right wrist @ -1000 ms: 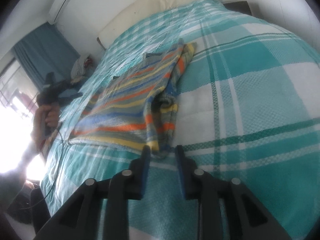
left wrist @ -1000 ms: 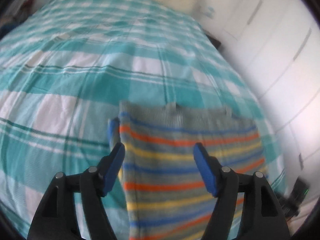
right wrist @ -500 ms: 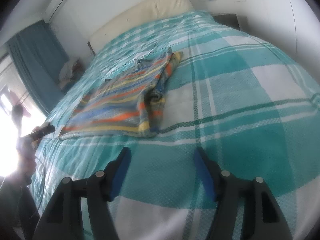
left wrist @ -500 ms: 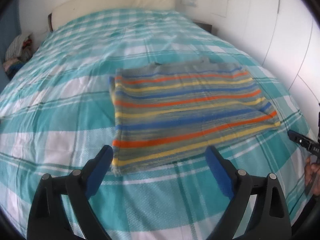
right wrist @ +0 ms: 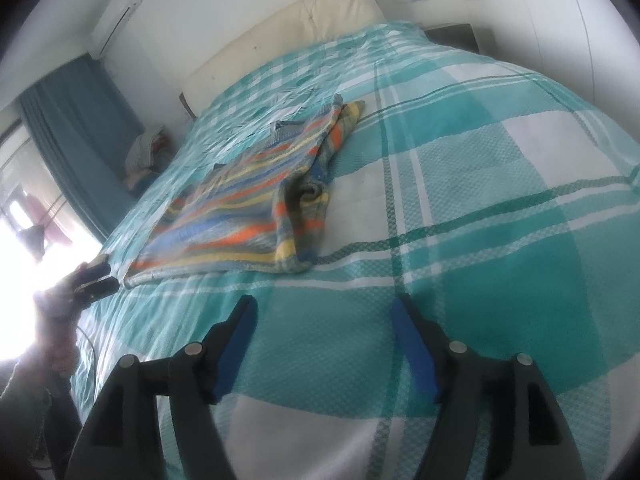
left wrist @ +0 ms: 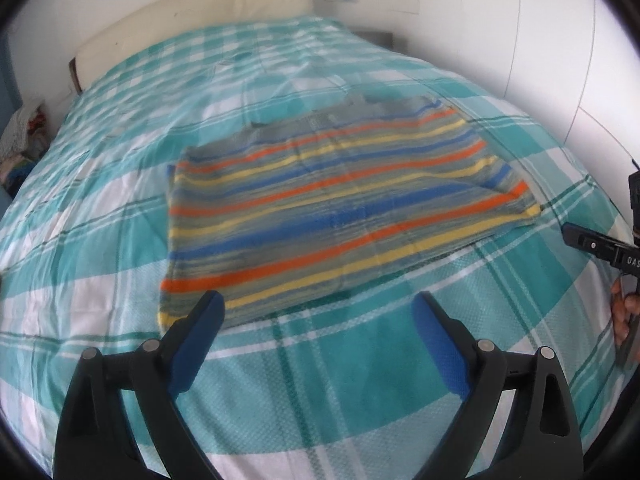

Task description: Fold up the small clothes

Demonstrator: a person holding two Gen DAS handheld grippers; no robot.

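A small grey garment with orange, yellow and blue stripes [left wrist: 332, 204] lies folded flat on the bed; in the right wrist view [right wrist: 256, 208] its right edge is doubled over in a thick fold. My left gripper [left wrist: 316, 320] is open and empty, held just off the garment's near edge. My right gripper [right wrist: 324, 320] is open and empty, over bare bedspread to the garment's right. The right gripper shows at the right edge of the left wrist view [left wrist: 600, 248], the left one at the left edge of the right wrist view [right wrist: 94, 280].
The bed has a teal and white checked spread [left wrist: 360, 380] and a cream headboard [left wrist: 192, 20]. White wardrobe doors [left wrist: 560, 40] stand close on the right. A pile of clothes [right wrist: 144, 152] and a teal curtain [right wrist: 80, 128] are on the far left side.
Both grippers have let go of the garment, opened wide and pulled back from it. The garment now lies flat and still on the bed.
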